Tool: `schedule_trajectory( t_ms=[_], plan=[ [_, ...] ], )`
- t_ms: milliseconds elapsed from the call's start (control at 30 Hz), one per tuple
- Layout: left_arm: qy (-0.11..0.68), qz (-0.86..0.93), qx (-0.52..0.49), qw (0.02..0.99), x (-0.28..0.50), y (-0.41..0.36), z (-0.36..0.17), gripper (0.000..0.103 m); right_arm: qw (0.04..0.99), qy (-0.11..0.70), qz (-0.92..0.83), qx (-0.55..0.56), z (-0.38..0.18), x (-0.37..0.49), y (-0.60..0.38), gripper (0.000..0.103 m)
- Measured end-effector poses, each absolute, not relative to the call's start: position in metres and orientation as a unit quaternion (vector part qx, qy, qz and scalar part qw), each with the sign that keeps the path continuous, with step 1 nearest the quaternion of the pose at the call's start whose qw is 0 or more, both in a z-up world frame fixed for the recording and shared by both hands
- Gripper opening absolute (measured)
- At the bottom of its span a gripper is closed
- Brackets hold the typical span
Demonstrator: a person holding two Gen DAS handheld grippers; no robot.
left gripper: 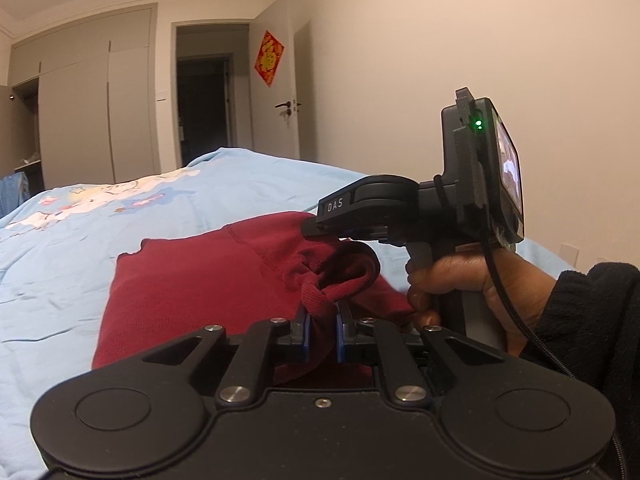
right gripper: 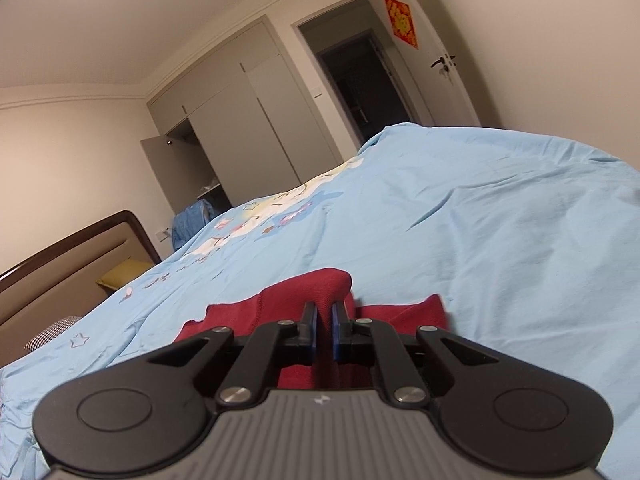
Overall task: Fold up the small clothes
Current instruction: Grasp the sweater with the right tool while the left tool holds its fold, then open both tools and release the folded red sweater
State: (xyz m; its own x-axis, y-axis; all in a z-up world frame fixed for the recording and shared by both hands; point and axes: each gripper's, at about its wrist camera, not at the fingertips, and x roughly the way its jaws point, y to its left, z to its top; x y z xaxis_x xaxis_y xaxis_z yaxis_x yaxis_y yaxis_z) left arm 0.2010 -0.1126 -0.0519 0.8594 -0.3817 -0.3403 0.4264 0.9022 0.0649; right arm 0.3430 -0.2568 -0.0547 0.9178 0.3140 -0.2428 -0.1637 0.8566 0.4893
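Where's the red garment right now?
The red garment lies on the light blue bedspread in the left wrist view, one bunched edge pinched by both the left gripper and right gripper.

Bedroom backdrop, pretty ordinary stuff

A light blue bedsheet (right gripper: 480,220) with a cartoon print is covering the bed, wrinkling a bit. A red-and-gold decoration (left gripper: 269,57) is hanging on the open door (left gripper: 276,92), the doorway (left gripper: 204,108) is looking dark, grey wardrobes (left gripper: 92,108) are lining the wall, and a padded headboard (right gripper: 68,268) is showing at left.
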Motion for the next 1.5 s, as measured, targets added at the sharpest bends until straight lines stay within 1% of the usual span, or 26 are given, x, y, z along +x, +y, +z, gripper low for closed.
schedule_trajectory(
  t_ms=[367, 767, 933, 1100, 1167, 1200, 1300, 1333, 1367, 1400, 1467, 1500],
  plan=[
    [0.177, -0.243, 0.045, 0.953, 0.223, -0.117, -0.059, 0.012, 0.950, 0.158, 0.092, 0.254, -0.065, 0.339, -0.279, 0.008],
    [0.193, -0.257, 0.047, 0.946, 0.239, -0.116, -0.059, 0.012, 0.948, 0.173, 0.068, 0.259, -0.077, 0.333, -0.276, 0.008],
    [0.196, -0.257, 0.048, 0.945, 0.243, -0.115, -0.057, 0.014, 0.947, 0.179, 0.067, 0.257, -0.081, 0.331, -0.274, 0.009],
    [0.192, -0.265, 0.034, 0.944, 0.245, -0.106, -0.048, 0.025, 0.948, 0.181, 0.066, 0.252, -0.082, 0.332, -0.274, 0.009],
    [0.189, -0.274, 0.021, 0.943, 0.245, -0.100, -0.043, 0.032, 0.948, 0.182, 0.064, 0.252, -0.083, 0.333, -0.273, 0.009],
    [0.187, -0.273, 0.016, 0.943, 0.245, -0.097, -0.040, 0.033, 0.949, 0.182, 0.064, 0.251, -0.083, 0.334, -0.272, 0.009],
    [0.181, -0.265, -0.004, 0.947, 0.245, -0.085, -0.033, 0.038, 0.949, 0.182, 0.059, 0.249, -0.083, 0.334, -0.272, 0.013],
    [0.179, -0.260, -0.010, 0.949, 0.244, -0.080, -0.031, 0.043, 0.949, 0.182, 0.057, 0.250, -0.083, 0.333, -0.272, 0.019],
    [0.178, -0.248, -0.018, 0.952, 0.246, -0.074, -0.029, 0.050, 0.949, 0.181, 0.054, 0.251, -0.084, 0.332, -0.273, 0.029],
    [0.178, -0.235, -0.024, 0.955, 0.247, -0.069, -0.026, 0.054, 0.949, 0.181, 0.050, 0.252, -0.084, 0.331, -0.274, 0.033],
    [0.178, -0.204, -0.036, 0.962, 0.251, -0.058, -0.023, 0.066, 0.949, 0.177, 0.047, 0.257, -0.085, 0.325, -0.278, 0.045],
    [0.180, -0.188, -0.041, 0.965, 0.253, -0.053, -0.021, 0.069, 0.949, 0.176, 0.047, 0.258, -0.085, 0.323, -0.278, 0.049]
  ],
)
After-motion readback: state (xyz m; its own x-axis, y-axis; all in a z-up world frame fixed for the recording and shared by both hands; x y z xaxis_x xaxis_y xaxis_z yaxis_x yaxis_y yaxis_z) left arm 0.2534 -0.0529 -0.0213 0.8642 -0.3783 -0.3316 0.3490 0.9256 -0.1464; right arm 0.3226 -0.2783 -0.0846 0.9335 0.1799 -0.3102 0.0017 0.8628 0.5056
